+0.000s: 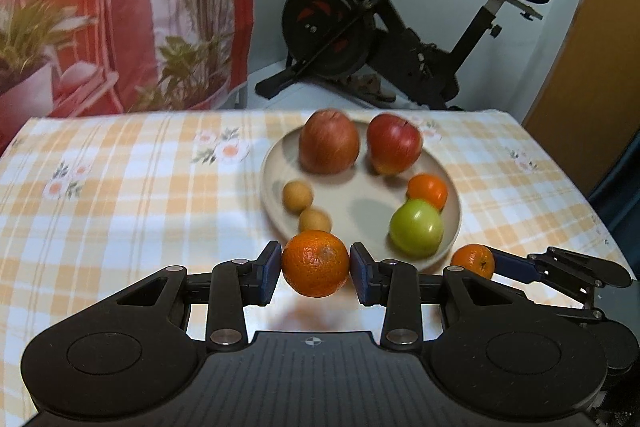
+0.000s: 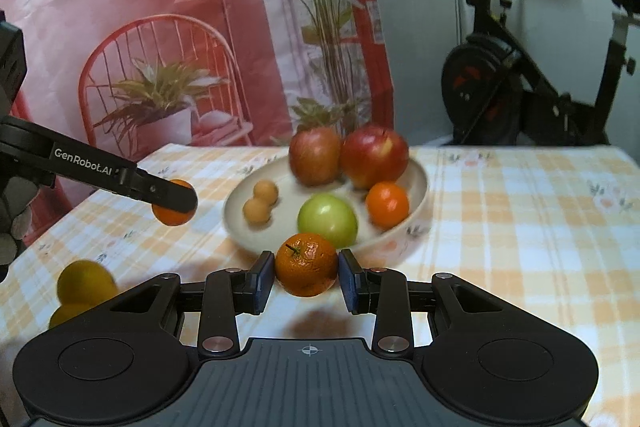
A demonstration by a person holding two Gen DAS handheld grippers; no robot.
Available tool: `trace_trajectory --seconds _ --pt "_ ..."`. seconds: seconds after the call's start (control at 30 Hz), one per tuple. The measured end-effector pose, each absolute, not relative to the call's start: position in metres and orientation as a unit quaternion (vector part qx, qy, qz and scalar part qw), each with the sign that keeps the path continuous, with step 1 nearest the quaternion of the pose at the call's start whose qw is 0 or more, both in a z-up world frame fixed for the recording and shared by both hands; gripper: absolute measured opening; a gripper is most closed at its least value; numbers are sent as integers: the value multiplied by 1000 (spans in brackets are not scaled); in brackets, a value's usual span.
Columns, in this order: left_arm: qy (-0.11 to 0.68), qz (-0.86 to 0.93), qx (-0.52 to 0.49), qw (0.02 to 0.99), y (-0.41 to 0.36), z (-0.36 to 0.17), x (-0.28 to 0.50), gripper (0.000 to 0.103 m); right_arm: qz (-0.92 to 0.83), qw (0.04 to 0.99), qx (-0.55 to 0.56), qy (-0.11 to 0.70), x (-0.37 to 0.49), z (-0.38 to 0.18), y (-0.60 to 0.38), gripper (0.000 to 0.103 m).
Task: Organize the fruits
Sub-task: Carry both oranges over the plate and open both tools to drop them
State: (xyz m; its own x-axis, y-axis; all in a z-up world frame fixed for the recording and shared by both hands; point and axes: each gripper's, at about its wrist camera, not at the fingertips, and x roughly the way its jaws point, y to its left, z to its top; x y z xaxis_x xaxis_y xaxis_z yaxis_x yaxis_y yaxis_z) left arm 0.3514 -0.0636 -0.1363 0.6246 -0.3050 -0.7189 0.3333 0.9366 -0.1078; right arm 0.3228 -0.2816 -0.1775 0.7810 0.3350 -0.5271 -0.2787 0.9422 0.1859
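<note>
Both grippers loaded, both just short of the plate.

Left gripper [image 1: 316, 269]: blue pads pinching a round orange mandarin with a greyish scuff on its skin [image 1: 316, 263], held clear of the checked orange-and-white tablecloth [image 1: 120, 195], just off the near rim of the shallow cream ceramic plate [image 1: 276, 163]. Its shadow falls on the cloth below.

Right gripper [image 2: 306, 275]: pads pinching a second orange mandarin with a small green stem [image 2: 306, 264], also lifted, just off the plate's near rim on that side. In the left wrist view this same fruit shows at the plate's near right edge.

Already on the plate, from the left wrist view:
- two red apples [image 1: 329, 141] [image 1: 394, 143] side by side at the far rim
- a small orange tangerine [image 1: 427, 191] and a green apple [image 1: 417, 227] touching along the right rim
- two small tan round fruits [image 1: 298, 195] [image 1: 315, 220] at the left rim

Left to do, as I judge it: both held mandarins need setting down; the bare middle of the plate looks like the obvious spot. Two yellowish round fruits [image 2: 86, 283] lie on the cloth near its left edge in the right wrist view, blurred; I cannot tell their kind. So roughly two thirds done.

Orientation: the mandarins are near-spherical, no real long axis. The right one's stem points up and slightly left, toward the camera side. The left one's stem end isn't visible; only the scuff faces me.
</note>
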Motion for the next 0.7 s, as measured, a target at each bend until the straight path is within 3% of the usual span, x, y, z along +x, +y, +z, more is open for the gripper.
trace_trajectory --seconds 0.7 --pt "386 -156 35 908 -92 -152 437 40 108 959 3 262 417 -179 -303 32"
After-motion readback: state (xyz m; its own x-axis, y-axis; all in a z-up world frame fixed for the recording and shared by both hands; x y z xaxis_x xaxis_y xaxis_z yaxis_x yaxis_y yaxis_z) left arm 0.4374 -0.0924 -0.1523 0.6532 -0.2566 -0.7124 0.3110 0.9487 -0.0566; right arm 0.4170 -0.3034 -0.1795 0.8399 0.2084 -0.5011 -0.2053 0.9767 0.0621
